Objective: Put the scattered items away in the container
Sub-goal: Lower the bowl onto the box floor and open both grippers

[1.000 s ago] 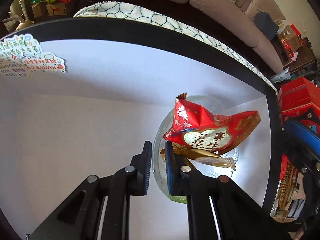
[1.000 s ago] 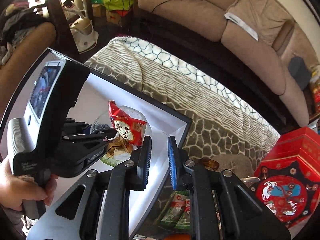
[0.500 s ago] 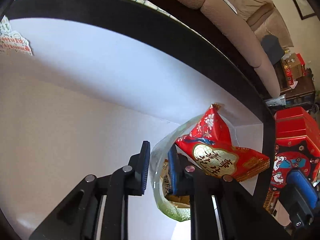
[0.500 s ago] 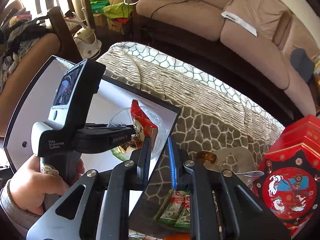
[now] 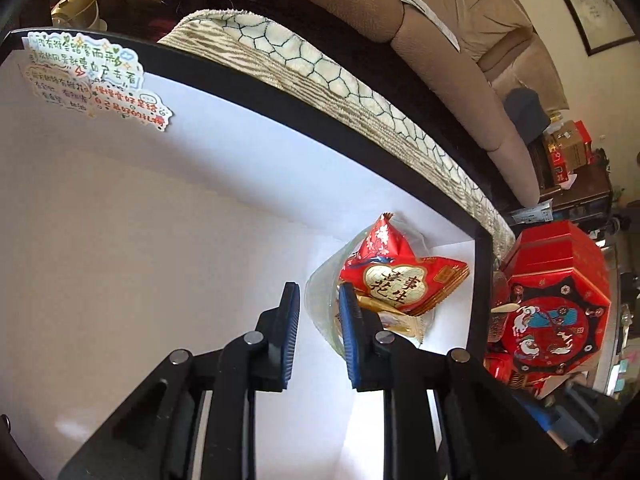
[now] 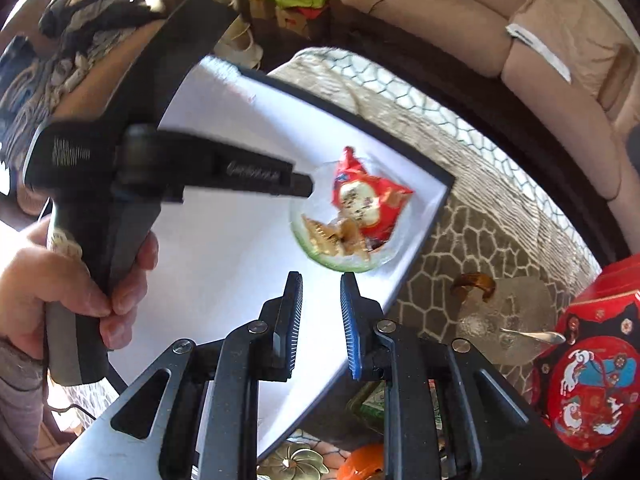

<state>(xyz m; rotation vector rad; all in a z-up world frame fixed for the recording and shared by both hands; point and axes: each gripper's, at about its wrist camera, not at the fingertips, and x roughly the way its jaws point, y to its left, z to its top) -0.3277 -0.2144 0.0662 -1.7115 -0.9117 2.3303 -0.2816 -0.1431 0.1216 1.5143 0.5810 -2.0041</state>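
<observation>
A clear glass bowl (image 5: 320, 300) with a green base (image 6: 344, 266) stands on a white board (image 5: 140, 260) near its far right corner. It holds a red snack packet (image 5: 400, 276) (image 6: 372, 204) and several gold-wrapped sweets (image 6: 332, 236). My left gripper (image 5: 318, 312) is open, its jaws on either side of the bowl's near rim, with no grip visible. In the right wrist view its tip (image 6: 302, 186) is at the bowl's left rim. My right gripper (image 6: 320, 304) is open and empty, just in front of the bowl.
The white board has a black frame (image 5: 360, 136) and stickers (image 5: 92, 76) at its far left. A patterned cloth (image 6: 460, 232) lies under it. A red octagonal tin (image 6: 592, 368), a glass dish with a spoon (image 6: 508, 320), green packets (image 6: 372, 400) and an orange object (image 6: 364, 464) lie to the right.
The left gripper's jaws have opened wider around the bowl's rim and the bowl now sits level on the board. The right gripper has moved closer over the board.
</observation>
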